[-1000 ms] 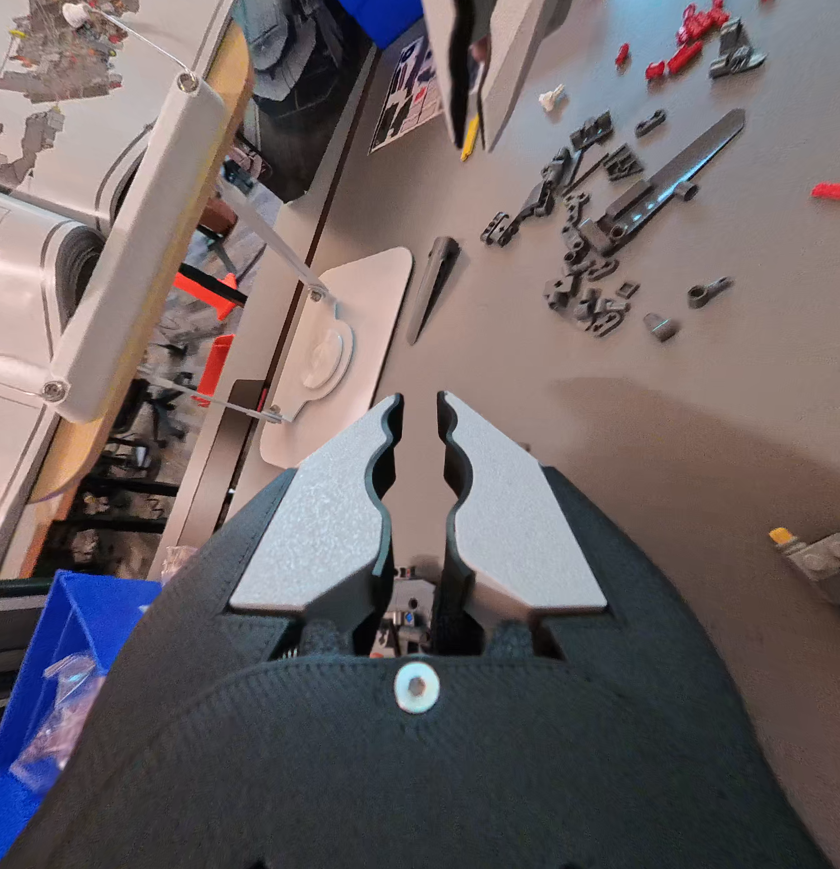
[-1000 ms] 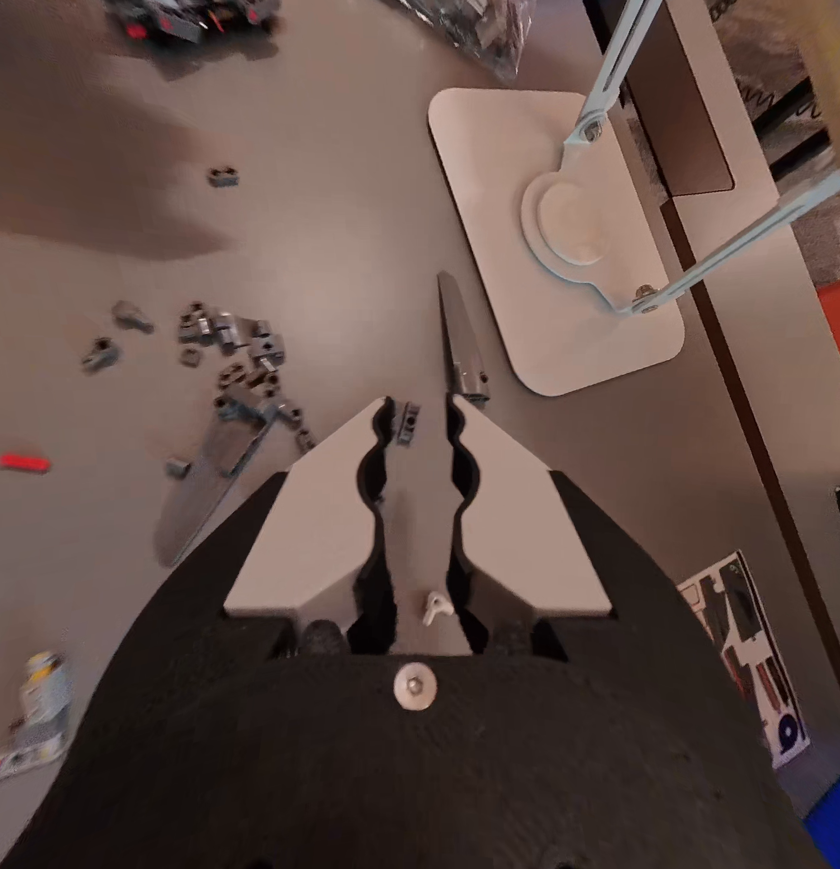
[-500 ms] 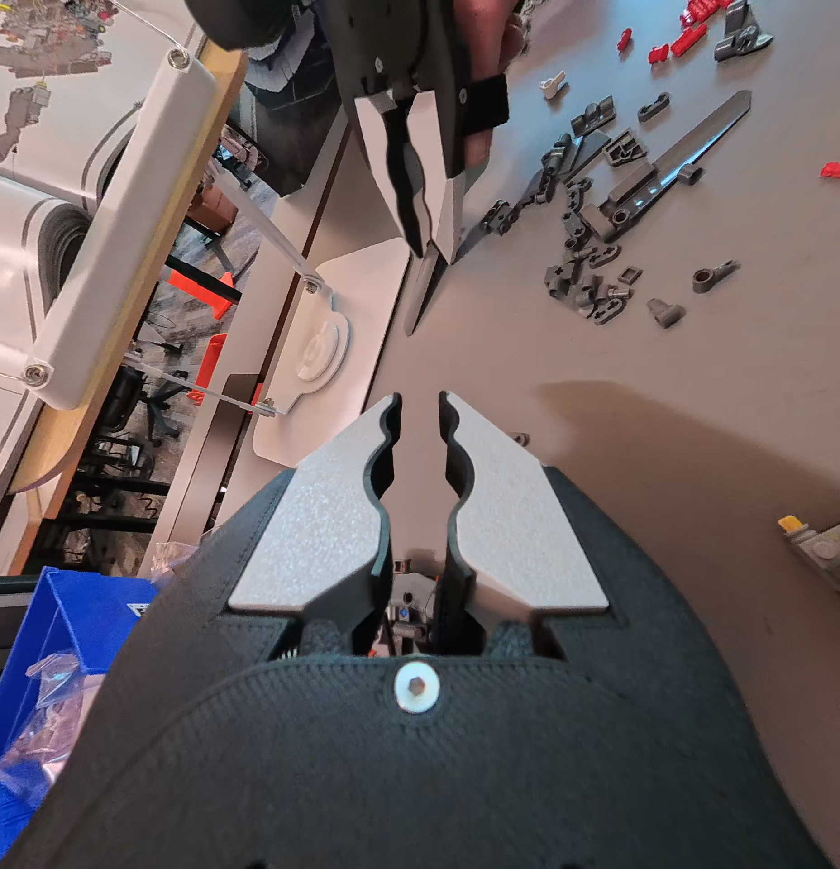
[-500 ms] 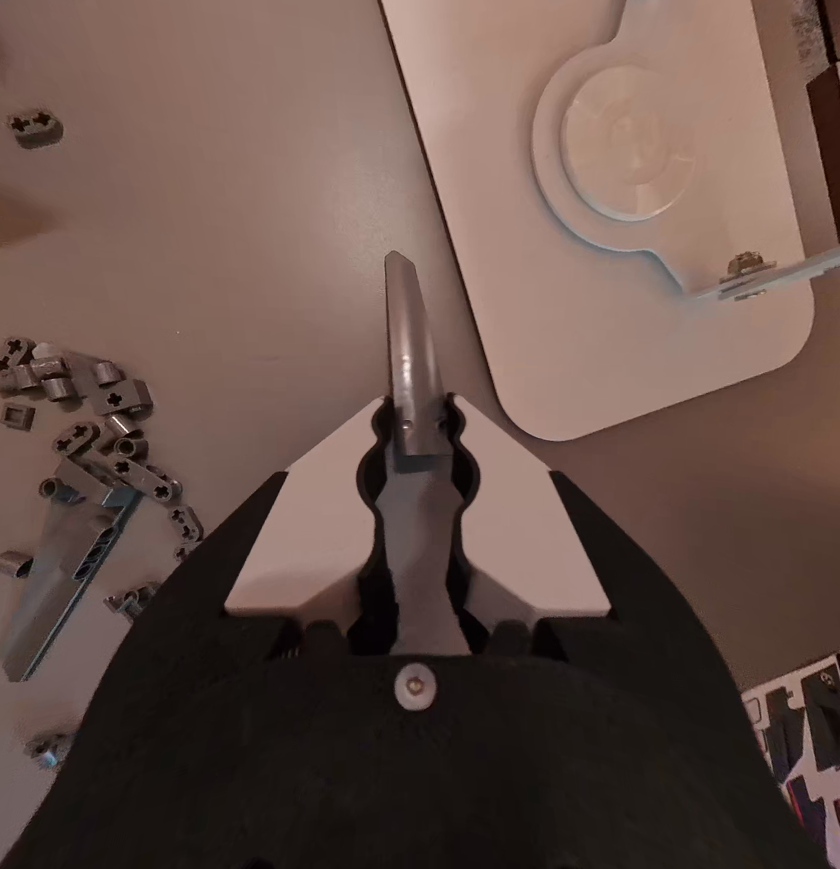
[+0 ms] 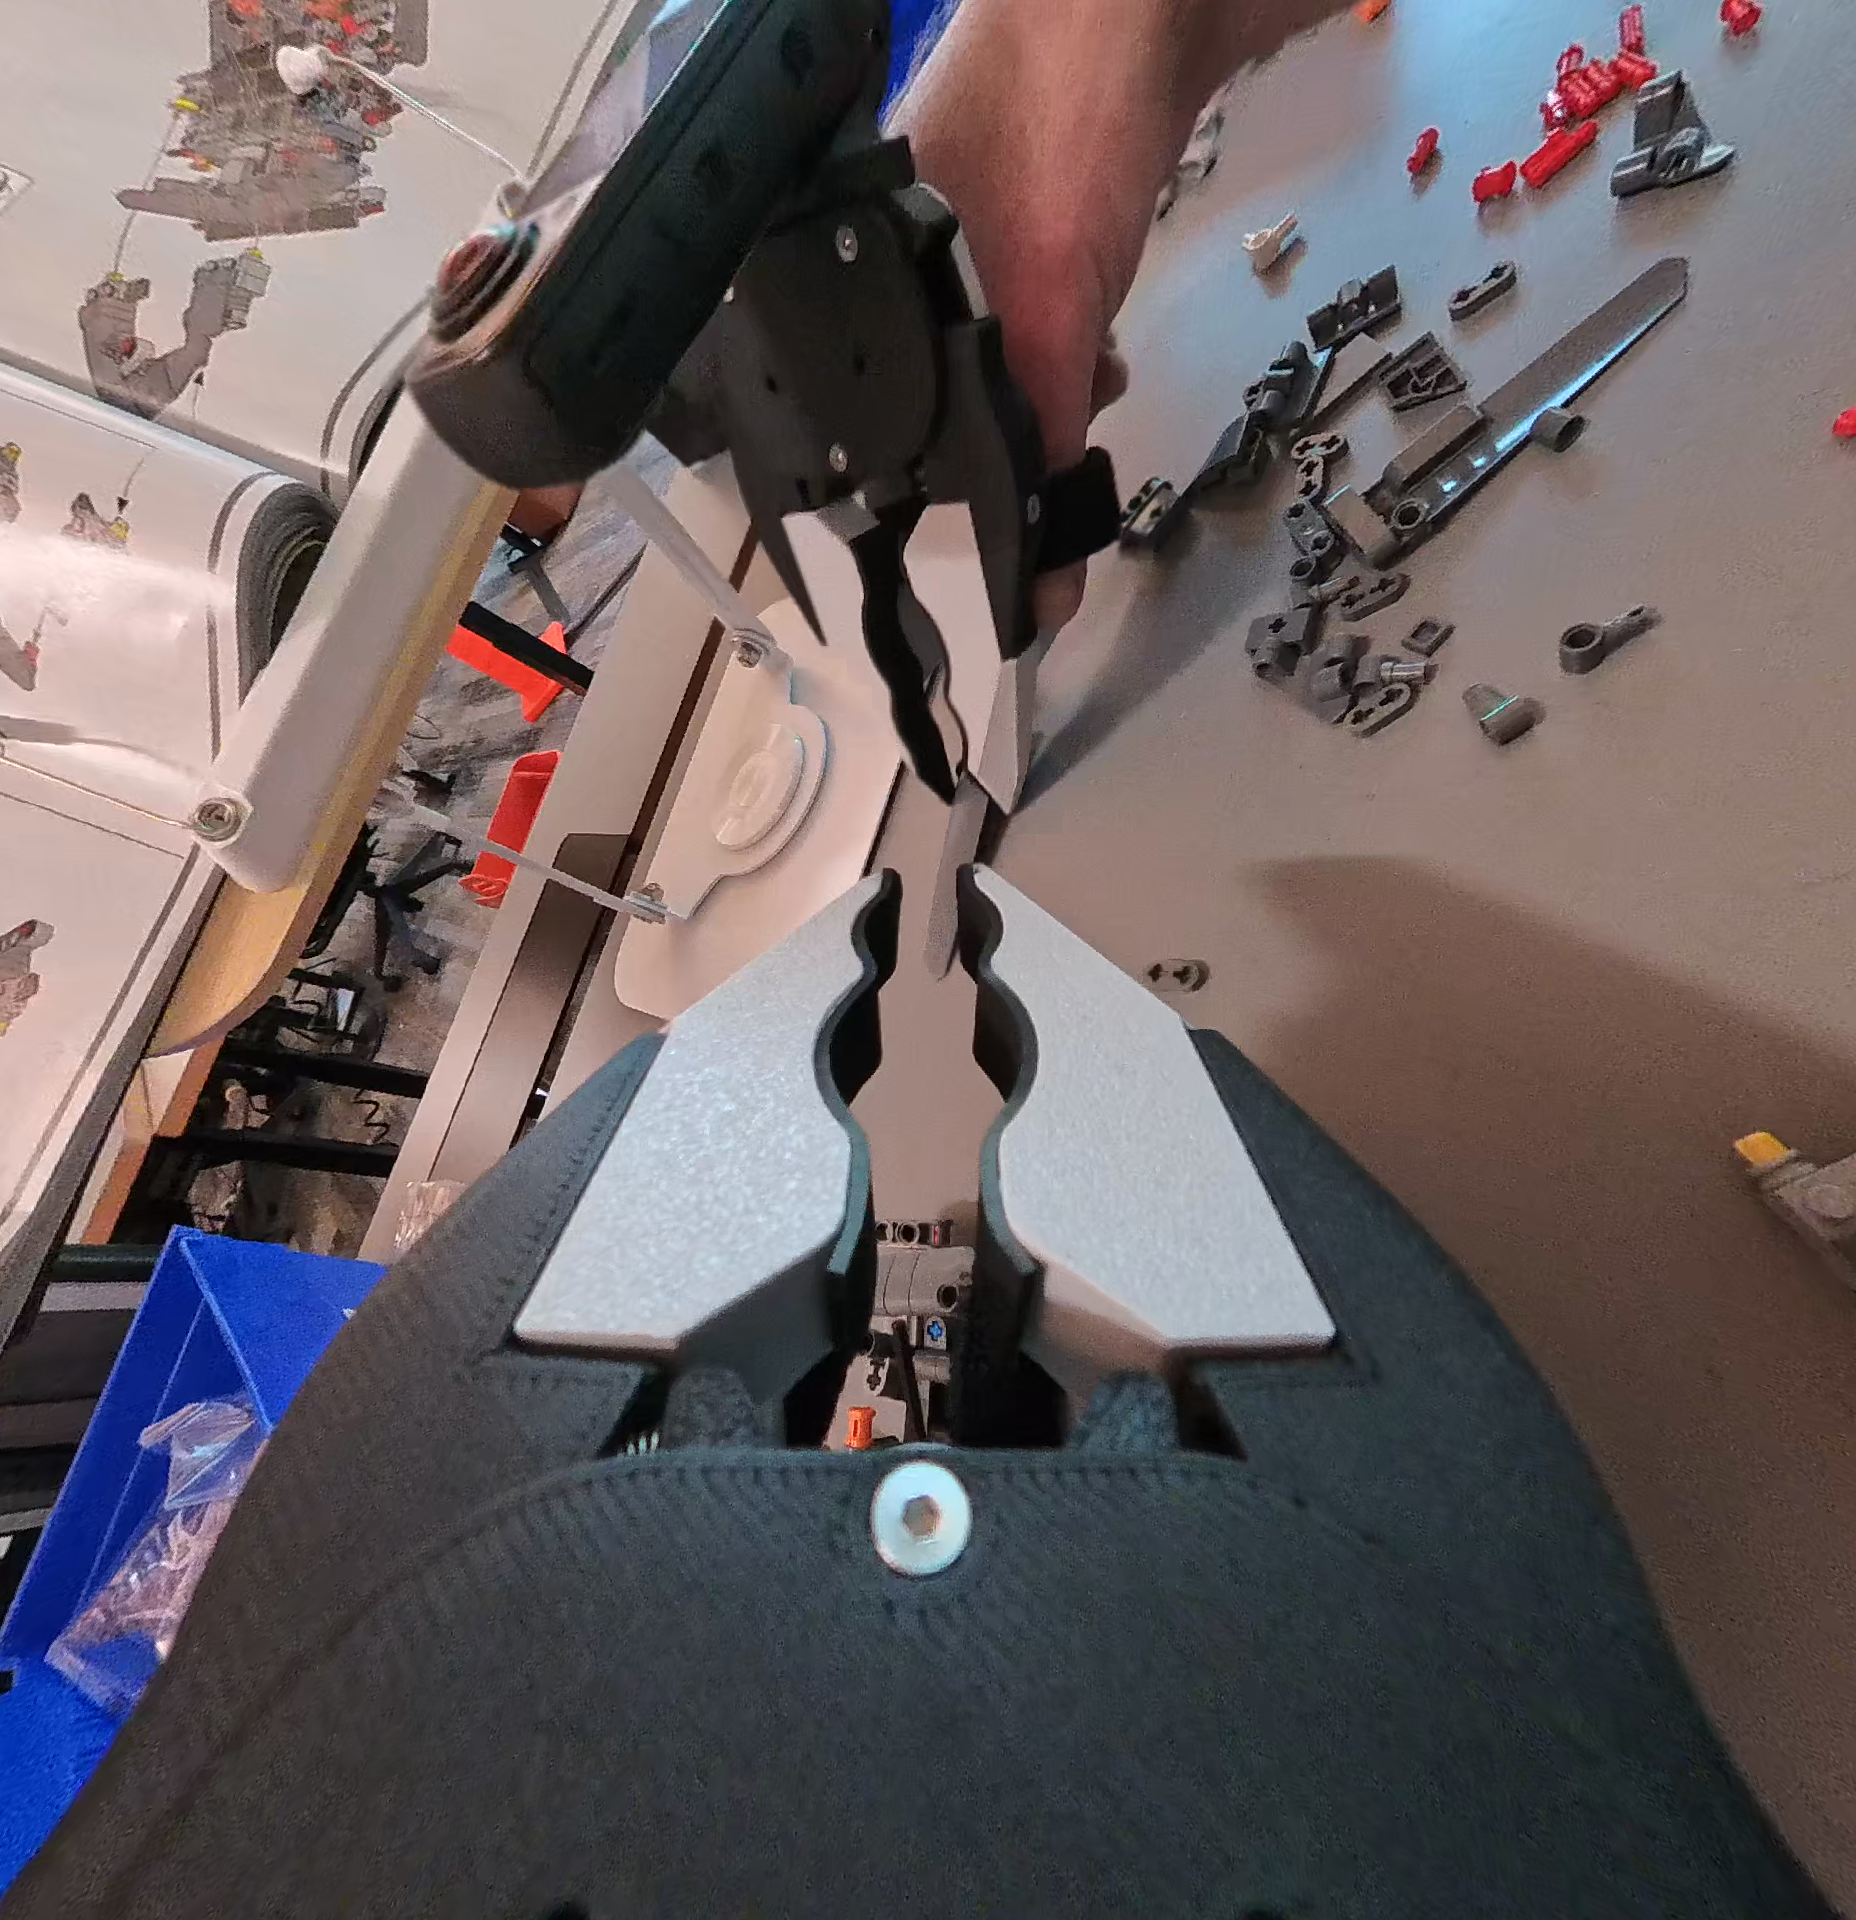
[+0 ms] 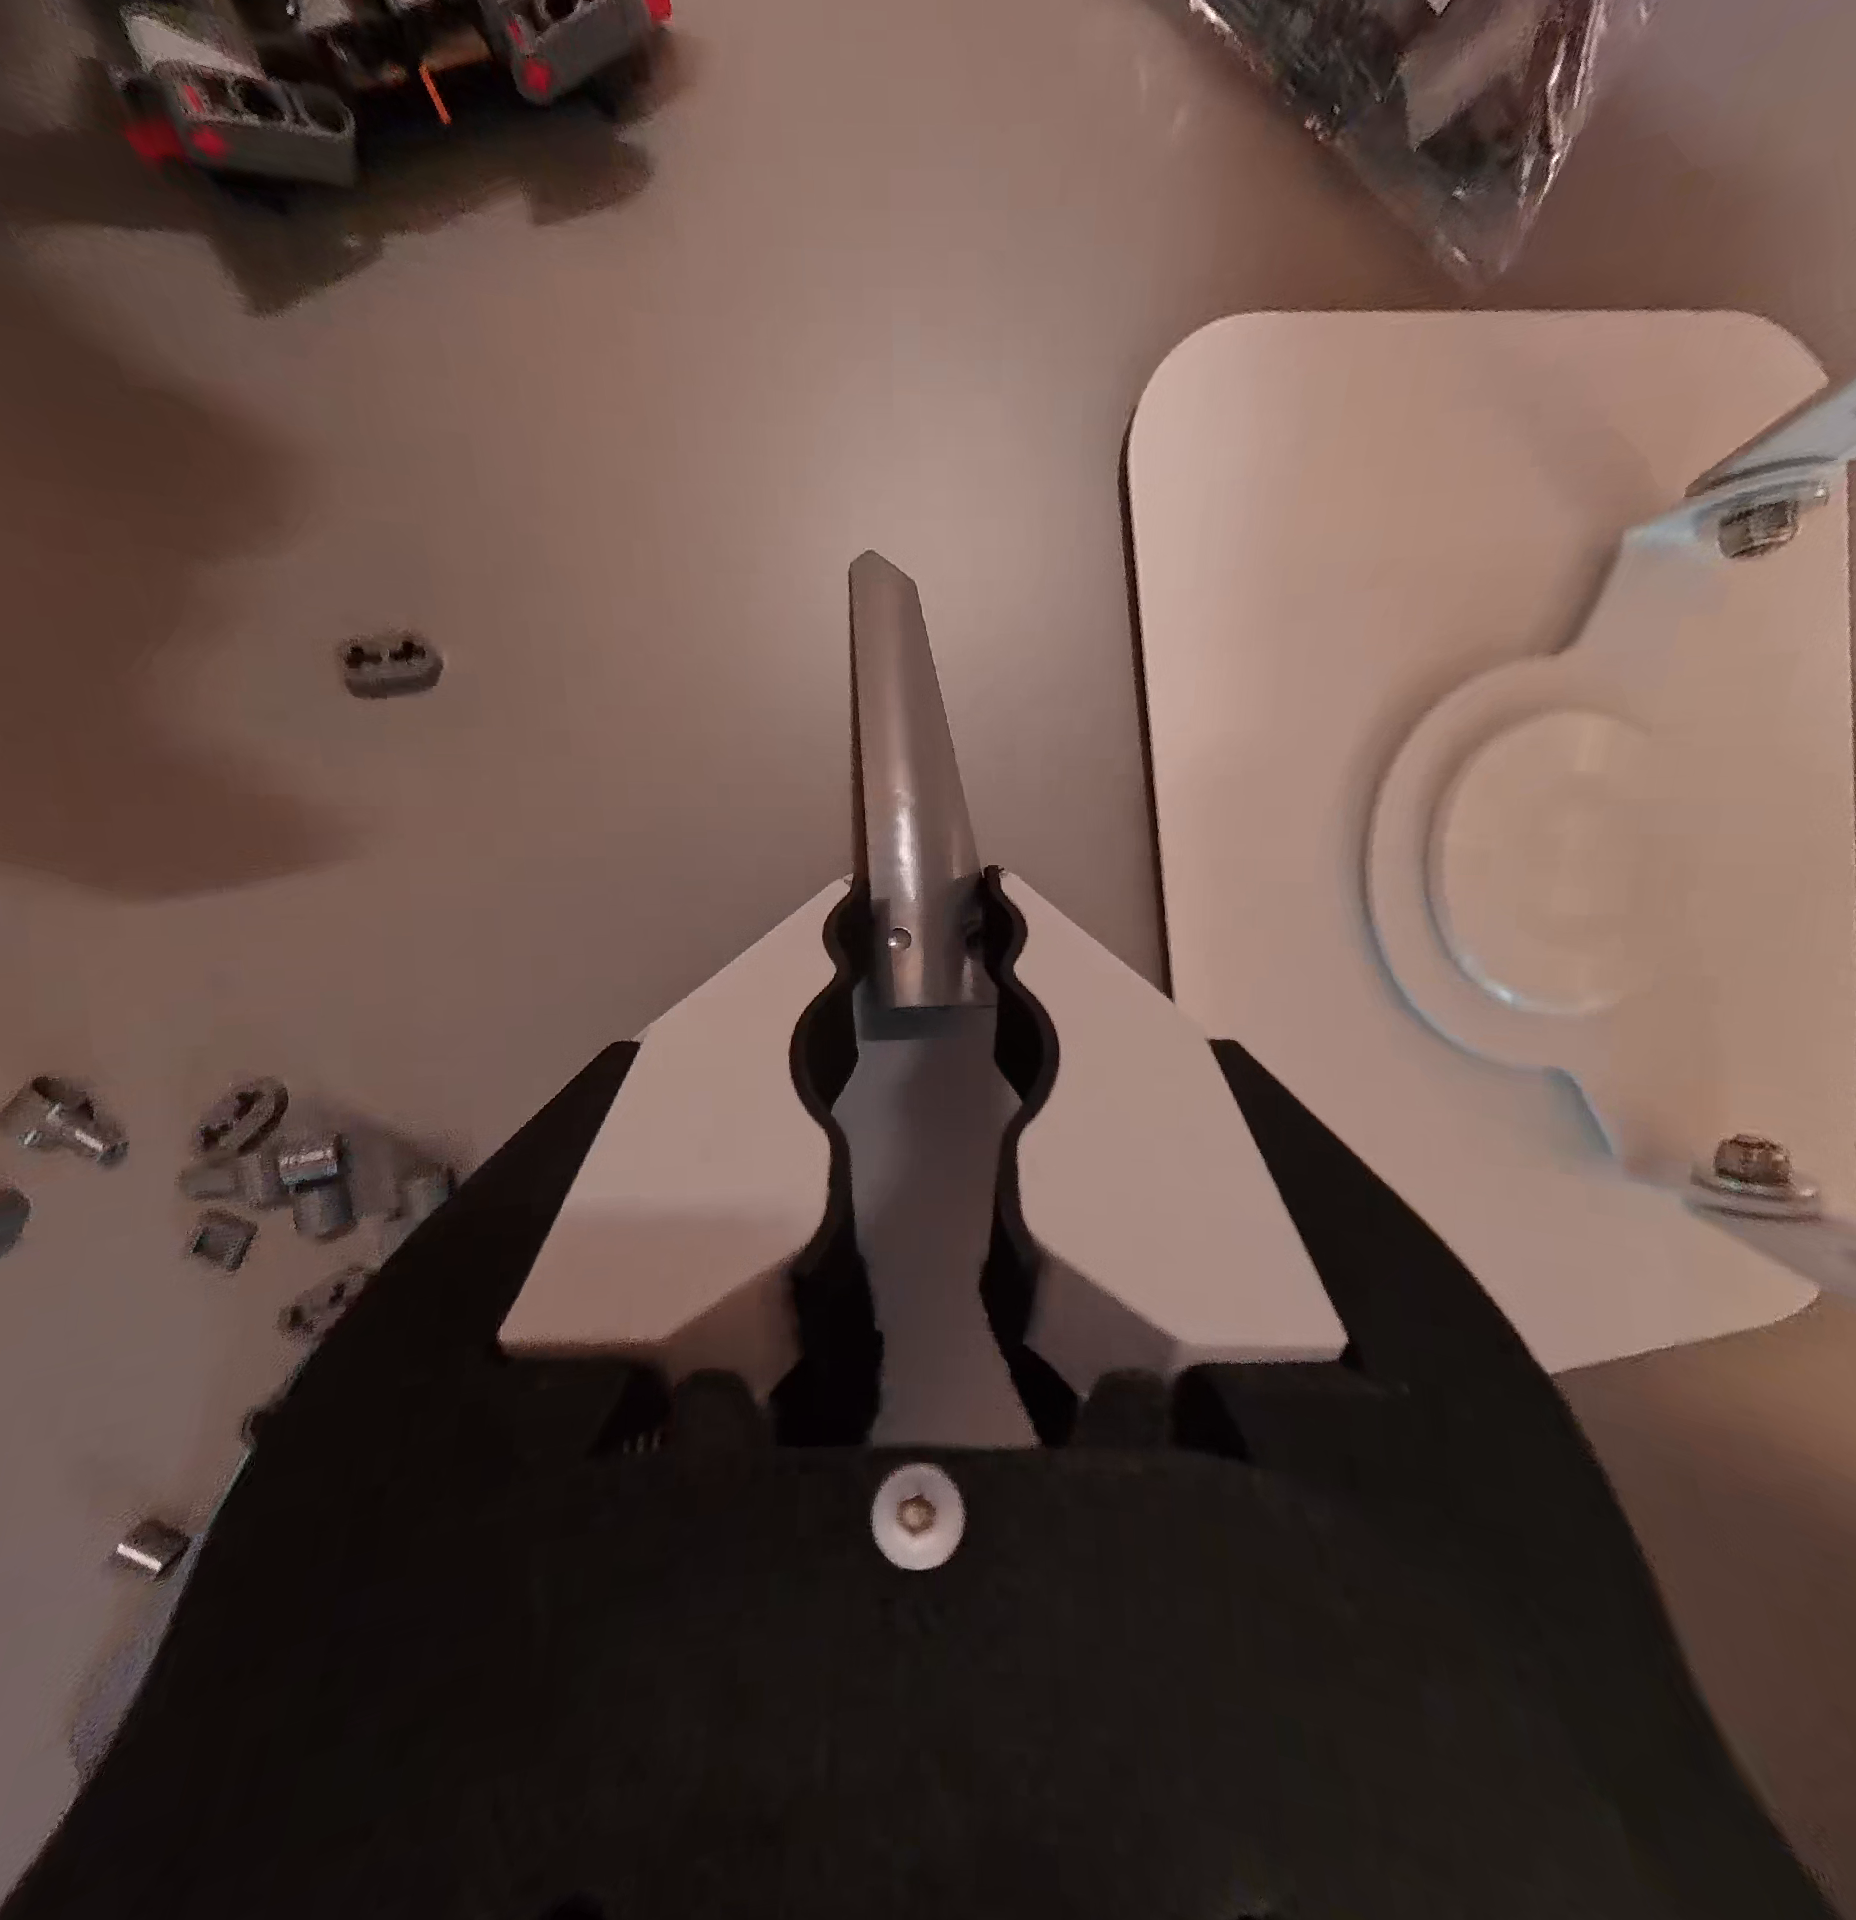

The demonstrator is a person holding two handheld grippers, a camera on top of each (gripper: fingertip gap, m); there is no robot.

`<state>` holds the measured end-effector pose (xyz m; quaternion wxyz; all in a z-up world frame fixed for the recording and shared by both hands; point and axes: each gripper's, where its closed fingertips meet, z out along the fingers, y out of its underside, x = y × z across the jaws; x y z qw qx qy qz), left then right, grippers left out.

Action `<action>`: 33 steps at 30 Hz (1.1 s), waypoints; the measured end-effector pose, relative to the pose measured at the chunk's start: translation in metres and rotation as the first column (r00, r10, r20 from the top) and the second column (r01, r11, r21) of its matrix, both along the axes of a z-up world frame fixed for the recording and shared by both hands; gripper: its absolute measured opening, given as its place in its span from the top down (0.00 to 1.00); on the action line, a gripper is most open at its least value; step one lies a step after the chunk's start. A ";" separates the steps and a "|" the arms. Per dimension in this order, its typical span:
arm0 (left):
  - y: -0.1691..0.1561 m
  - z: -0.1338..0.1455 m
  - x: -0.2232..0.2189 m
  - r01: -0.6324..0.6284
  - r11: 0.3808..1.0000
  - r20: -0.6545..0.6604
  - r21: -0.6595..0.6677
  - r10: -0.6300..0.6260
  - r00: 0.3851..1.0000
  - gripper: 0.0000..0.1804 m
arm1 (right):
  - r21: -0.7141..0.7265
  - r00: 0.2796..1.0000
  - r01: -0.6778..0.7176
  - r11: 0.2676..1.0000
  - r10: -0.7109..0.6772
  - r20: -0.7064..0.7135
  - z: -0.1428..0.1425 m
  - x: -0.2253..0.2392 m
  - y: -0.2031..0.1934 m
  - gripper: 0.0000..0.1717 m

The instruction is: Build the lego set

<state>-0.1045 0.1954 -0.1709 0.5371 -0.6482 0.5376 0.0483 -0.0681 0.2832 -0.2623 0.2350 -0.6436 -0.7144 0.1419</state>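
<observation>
Right wrist view: your right gripper [image 6: 922, 883] has its jaws clenched on the wide end of a grey tapered piece [image 6: 903, 769], a pad pressed on either side. The piece points straight ahead and ends in a slanted tip. Right of the piece lies a white base plate [image 6: 1319, 520], with a raised round disc and two bolted metal struts. Left of the piece, a small grey link [image 6: 391, 665] lies alone on the bench [image 6: 591, 416]. Nearer you on that side sits a scatter of small grey parts [image 6: 269, 1174]. Beyond the piece, at the far edge, stand a partly built grey model [image 6: 280, 94] and a clear bag of parts [image 6: 1475, 114].

Left wrist view: your left gripper [image 5: 929, 894] has its jaws released, standing a little apart. The thin tip of the grey tapered piece reaches down between the fingertips; whether it touches the right-hand pad cannot be told. Above the piece, the right gripper grasps its upper end, held by a hand [image 5: 1028, 208]. Right of the piece lie more grey parts, among them a long flat blade [image 5: 1589, 343]. Farther right are red pins [image 5: 1568, 114]. Left of the piece, nearer you, a blue bin [image 5: 176, 1403] holds clear bags.
</observation>
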 end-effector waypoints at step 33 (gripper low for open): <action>-0.002 -0.019 0.015 0.020 1.000 -0.065 -0.010 -0.020 0.998 0.96 | -0.013 0.993 0.115 0.993 -0.115 0.032 0.005 0.133 -0.042 0.90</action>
